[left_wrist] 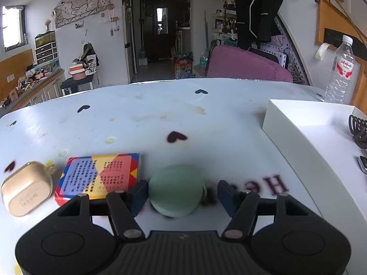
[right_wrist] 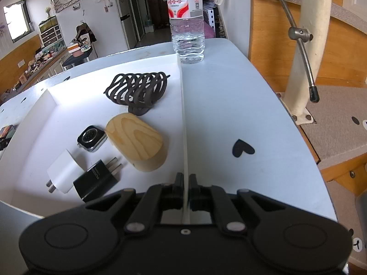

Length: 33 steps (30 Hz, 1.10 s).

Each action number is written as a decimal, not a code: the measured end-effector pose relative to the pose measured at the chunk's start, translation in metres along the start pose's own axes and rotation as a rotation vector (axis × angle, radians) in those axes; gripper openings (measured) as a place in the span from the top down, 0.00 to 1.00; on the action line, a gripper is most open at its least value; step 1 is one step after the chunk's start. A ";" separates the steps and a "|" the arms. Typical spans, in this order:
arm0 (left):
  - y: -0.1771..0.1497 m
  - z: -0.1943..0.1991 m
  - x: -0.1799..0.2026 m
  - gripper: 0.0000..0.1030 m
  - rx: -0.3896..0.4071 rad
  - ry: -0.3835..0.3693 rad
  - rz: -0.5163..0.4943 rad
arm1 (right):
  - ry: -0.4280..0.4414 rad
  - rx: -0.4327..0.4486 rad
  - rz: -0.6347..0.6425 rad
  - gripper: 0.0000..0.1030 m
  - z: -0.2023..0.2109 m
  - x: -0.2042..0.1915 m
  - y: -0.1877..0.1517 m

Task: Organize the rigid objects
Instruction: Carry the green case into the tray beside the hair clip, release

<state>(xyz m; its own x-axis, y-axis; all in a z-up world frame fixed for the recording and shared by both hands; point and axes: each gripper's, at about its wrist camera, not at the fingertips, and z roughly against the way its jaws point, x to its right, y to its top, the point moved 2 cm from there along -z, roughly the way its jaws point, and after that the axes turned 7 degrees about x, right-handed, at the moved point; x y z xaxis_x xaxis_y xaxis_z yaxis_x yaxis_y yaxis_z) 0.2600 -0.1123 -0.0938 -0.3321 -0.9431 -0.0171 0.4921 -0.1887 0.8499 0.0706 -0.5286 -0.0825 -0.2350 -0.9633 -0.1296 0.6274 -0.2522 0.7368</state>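
The left gripper stands half spread around the round, pale green case, which lies on the table directly ahead between the dark blue pads: the left pad touches or nearly touches its edge, and a clear gap remains at the right one. The case is round, so no long axis matters. Farther right, the right gripper is pressed together on the near wall of the shallow white tray, where the wooden oval box already lies.
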 end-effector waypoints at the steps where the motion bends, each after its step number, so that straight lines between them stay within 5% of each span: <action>1: 0.000 0.000 0.001 0.36 0.001 0.002 0.002 | 0.000 0.000 -0.001 0.95 0.000 0.000 0.000; 5: -0.003 0.004 0.006 0.49 0.021 0.004 0.001 | 0.000 0.001 -0.002 0.95 0.000 0.000 0.000; 10: -0.001 0.013 0.015 0.50 -0.001 -0.008 0.020 | -0.001 0.000 0.000 0.95 0.000 0.000 0.000; 20: 0.064 0.051 0.093 0.50 0.122 -0.209 -0.046 | -0.001 0.000 0.002 0.95 0.000 -0.001 0.000; 27: 0.095 0.022 0.181 0.50 0.063 -0.321 -0.151 | -0.003 -0.003 0.006 0.95 0.000 -0.001 0.000; 33: 0.093 -0.022 0.234 0.50 -0.071 -0.362 -0.150 | -0.002 -0.003 0.003 0.95 0.000 -0.001 0.000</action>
<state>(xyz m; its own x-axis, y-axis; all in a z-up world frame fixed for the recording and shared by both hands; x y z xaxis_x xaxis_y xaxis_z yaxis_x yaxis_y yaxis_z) 0.2460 -0.3562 -0.0308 -0.6604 -0.7486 0.0591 0.4669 -0.3477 0.8131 0.0711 -0.5280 -0.0827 -0.2344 -0.9640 -0.1258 0.6302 -0.2492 0.7353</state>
